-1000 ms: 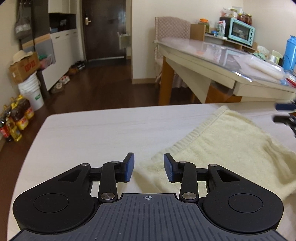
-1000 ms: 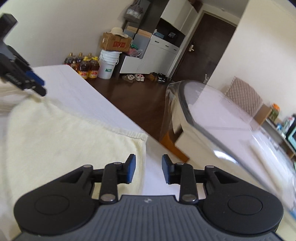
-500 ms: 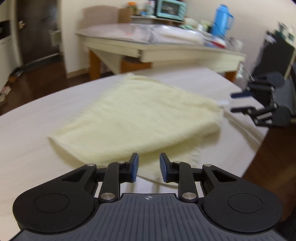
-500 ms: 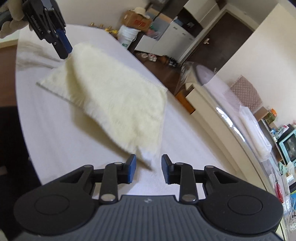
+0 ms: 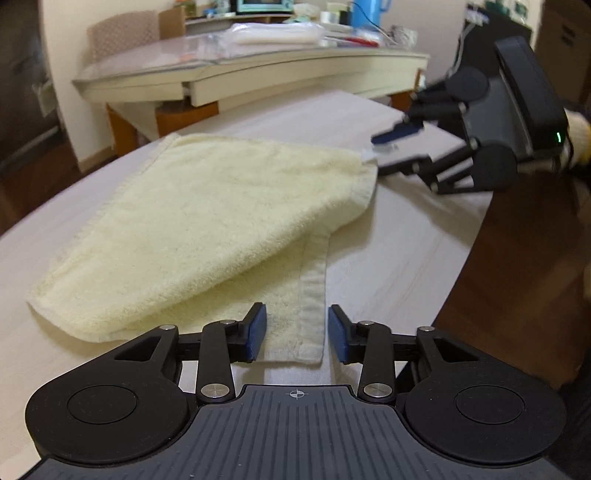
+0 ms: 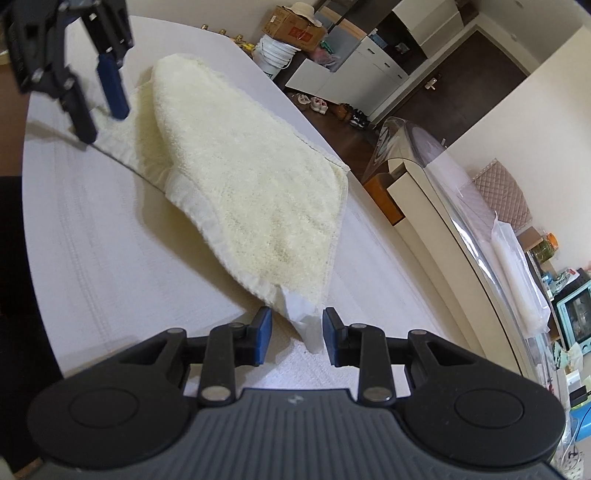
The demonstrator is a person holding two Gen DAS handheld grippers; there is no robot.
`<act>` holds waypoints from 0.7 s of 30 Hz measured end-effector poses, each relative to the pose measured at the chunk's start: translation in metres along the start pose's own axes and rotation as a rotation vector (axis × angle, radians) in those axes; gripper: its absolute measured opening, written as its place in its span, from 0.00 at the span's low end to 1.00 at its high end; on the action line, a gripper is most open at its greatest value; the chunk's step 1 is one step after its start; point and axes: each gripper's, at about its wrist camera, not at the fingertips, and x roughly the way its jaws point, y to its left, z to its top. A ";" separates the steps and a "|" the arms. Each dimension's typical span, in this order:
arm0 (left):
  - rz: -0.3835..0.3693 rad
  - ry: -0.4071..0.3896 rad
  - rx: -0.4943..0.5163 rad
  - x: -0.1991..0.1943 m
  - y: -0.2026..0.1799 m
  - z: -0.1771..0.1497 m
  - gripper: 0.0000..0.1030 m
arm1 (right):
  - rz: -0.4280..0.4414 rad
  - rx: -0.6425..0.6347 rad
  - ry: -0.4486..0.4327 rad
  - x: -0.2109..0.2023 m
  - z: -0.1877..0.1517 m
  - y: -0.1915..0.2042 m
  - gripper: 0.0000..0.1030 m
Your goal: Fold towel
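A cream towel [image 5: 207, 221] lies folded over on the white table [image 5: 388, 258], its upper layer askew so a hemmed strip of the lower layer shows. My left gripper [image 5: 297, 334] is open low over the table, and that hemmed corner lies between its blue pads without touching them. The right gripper [image 5: 378, 155] shows at the towel's far corner. In the right wrist view the towel [image 6: 251, 177] runs away from my right gripper [image 6: 297, 332], which is open around the corner carrying a white label. The left gripper [image 6: 105, 123] hangs at the opposite corner.
The table edge [image 5: 469, 236] curves close on the right, with dark floor beyond. A second table [image 5: 240, 62] with a glass top, a blue jug [image 5: 365, 11] and clutter stands behind. A bucket and a cardboard box [image 6: 291, 27], shoes and cabinets line the far wall.
Both grippers have swung round and come down to the towel's near corners. The left jaws have narrowed. Each gripper now has a towel corner between its pads.
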 end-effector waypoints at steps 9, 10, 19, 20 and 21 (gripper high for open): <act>-0.066 0.051 -0.039 -0.027 0.005 -0.021 0.08 | -0.051 -0.084 -0.023 -0.006 -0.006 0.012 0.32; -0.069 0.054 -0.041 -0.030 0.006 -0.023 0.08 | -0.061 -0.106 -0.021 -0.005 -0.007 0.014 0.32; -0.129 0.003 -0.162 -0.039 0.021 -0.023 0.08 | -0.017 -0.102 -0.035 -0.008 -0.006 0.011 0.32; -0.140 -0.005 -0.172 -0.040 0.023 -0.022 0.08 | 0.008 -0.078 -0.044 -0.011 -0.005 0.012 0.34; -0.150 -0.014 -0.184 -0.041 0.025 -0.021 0.08 | 0.026 -0.060 -0.053 -0.014 -0.004 0.013 0.35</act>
